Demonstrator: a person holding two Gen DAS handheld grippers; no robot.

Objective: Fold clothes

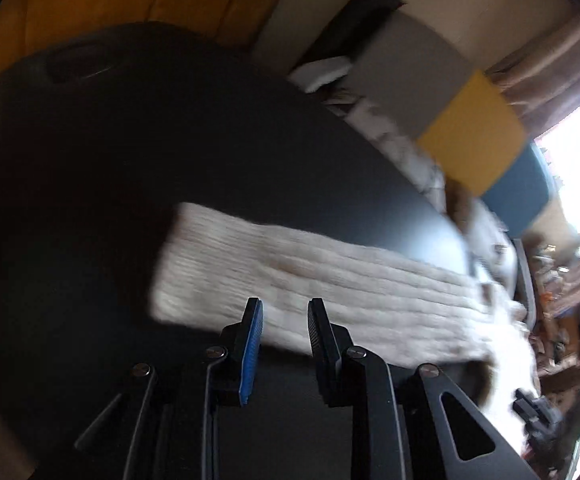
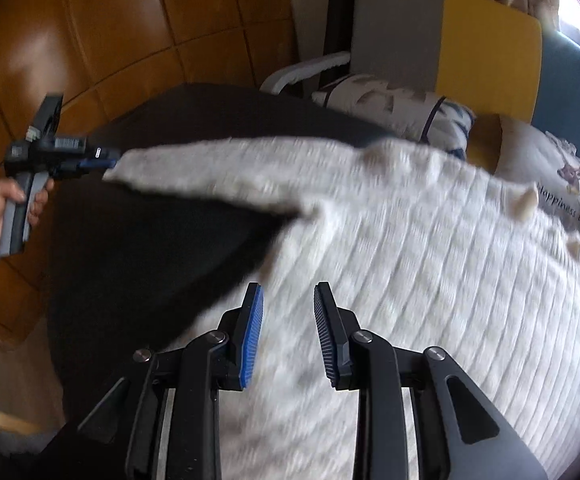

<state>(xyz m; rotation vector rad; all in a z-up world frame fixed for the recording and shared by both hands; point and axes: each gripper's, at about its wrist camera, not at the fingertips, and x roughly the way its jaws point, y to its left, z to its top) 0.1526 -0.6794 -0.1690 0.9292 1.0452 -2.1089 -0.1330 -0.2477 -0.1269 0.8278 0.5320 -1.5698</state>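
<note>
White sweater [image 2: 389, 280] is lying on the dark table [image 2: 150, 240], its sleeve [image 1: 290, 276] stretching left. Left gripper [image 1: 286, 312] and right gripper [image 2: 288, 300] are hovering partly open, empty. Risk: pinching one layer only, dragging the knit askew.

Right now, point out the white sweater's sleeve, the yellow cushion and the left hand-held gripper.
white sweater's sleeve [image 1: 290, 264]: left wrist view, middle of the ribbed knit.
yellow cushion [image 2: 489, 44]: right wrist view, centre of the yellow panel.
left hand-held gripper [image 1: 284, 312]: left wrist view, gap midway between fingertips.
</note>
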